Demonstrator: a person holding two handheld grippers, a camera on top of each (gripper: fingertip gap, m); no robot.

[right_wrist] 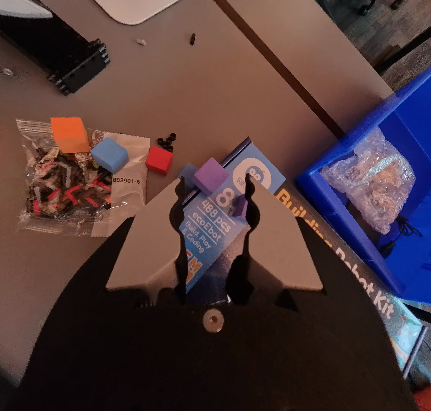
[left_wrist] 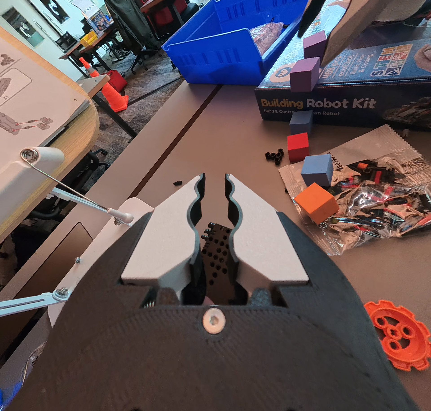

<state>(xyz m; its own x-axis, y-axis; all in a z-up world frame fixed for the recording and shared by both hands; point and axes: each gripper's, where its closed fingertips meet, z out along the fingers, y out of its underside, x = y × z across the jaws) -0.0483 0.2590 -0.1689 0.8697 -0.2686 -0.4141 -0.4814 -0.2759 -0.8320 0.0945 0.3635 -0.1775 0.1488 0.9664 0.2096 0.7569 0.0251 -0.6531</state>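
Note:
My left gripper (left_wrist: 215, 178) is low over the brown table (left_wrist: 210, 131), shut on a black perforated building piece (left_wrist: 217, 255) deep between its jaws; the piece also shows in the right wrist view (right_wrist: 77, 66). My right gripper (right_wrist: 215, 179) is open above the blue kit box (right_wrist: 210, 224), over two purple cubes (right_wrist: 211, 175) (right_wrist: 241, 207) on the box lid. It also shows in the left wrist view (left_wrist: 326, 38), above those cubes (left_wrist: 304, 74). Orange (left_wrist: 316, 202), light blue (left_wrist: 317, 169), red (left_wrist: 298, 146) and grey-blue (left_wrist: 300, 122) cubes lie in a row.
A clear bag of small parts (right_wrist: 65, 185) lies under the orange cube (right_wrist: 68, 133). Black bushings (left_wrist: 275, 155) sit near the red cube. A blue bin (left_wrist: 210, 56) holds bubble wrap (right_wrist: 373, 178). An orange gear (left_wrist: 401, 334) lies right. A white stand with a booklet (left_wrist: 28, 101) is left. My hands' fingertips stand some 20 cm from each other. The orange gear (left_wrist: 401, 334) is about 15 cm from my left fingertips.

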